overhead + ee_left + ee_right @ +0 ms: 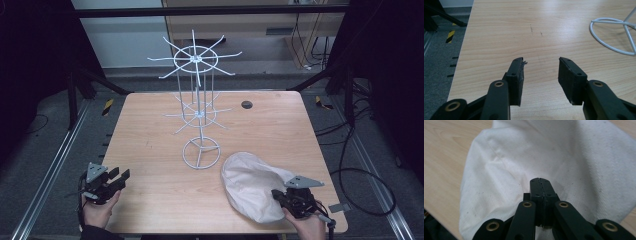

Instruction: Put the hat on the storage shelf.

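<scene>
Right now the white cloth bag [252, 186] lies crumpled near the tabletop's [150, 150] front-right corner, off-white canvas w/ a visible seam, mouth and contents can't be made out. Right gripper [540, 180] has jaws pressed together over the fabric, nothing between them. Left gripper [541, 63] sits wide open by the front-left edge, empty. Wire rack [200, 100] stands mid-table.

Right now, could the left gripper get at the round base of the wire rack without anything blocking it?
Probably yes. The left gripper has its jaws open and holds nothing, and bare table lies between it and the rack base. The white cloth and the right gripper sit off to the other side.
</scene>
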`<state>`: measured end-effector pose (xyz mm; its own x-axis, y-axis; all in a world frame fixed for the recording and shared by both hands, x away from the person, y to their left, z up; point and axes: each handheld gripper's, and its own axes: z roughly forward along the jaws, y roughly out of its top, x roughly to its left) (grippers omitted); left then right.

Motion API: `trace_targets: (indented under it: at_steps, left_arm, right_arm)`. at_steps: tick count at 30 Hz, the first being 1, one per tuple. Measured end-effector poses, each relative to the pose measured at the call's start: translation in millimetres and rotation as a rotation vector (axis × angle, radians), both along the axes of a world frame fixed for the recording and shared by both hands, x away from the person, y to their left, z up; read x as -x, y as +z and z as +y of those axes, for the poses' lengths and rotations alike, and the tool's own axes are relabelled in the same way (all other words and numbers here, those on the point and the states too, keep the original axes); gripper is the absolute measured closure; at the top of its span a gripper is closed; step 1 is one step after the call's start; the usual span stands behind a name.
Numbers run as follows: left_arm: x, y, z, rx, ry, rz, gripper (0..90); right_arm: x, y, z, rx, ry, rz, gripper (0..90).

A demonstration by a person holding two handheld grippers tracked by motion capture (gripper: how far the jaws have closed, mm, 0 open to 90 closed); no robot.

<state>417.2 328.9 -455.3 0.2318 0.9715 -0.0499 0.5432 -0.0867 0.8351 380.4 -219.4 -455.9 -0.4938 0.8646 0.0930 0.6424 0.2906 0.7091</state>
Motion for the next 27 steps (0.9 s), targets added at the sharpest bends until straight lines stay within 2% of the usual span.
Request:
trace_targets:
  at_steps: [5,8,18,27]
  left_arm:
    - [-0.6,-0.4,-0.5,-0.004,-0.001,0.000,55.5]
    - [-1.0,-0.5,-1.4,-0.009,-0.003,0.002,55.5]
    - [-2.3,-1.7,-2.7,-0.013,-0.002,0.007,55.5]
    - [-2.7,-2.1,-3.9,-0.017,-0.008,0.010,55.4]
  right_arm:
    - [-10.7,1.7,-8.5,0.010,-0.032,-0.021,90.0]
    - [-18.0,2.5,-16.0,0.000,-0.055,-0.029,90.0]
    - [-36.3,3.4,-30.2,-0.001,-0.102,-0.030,90.0]
    - [-55.5,4.8,-40.6,0.019,-0.126,-0.043,90.0]
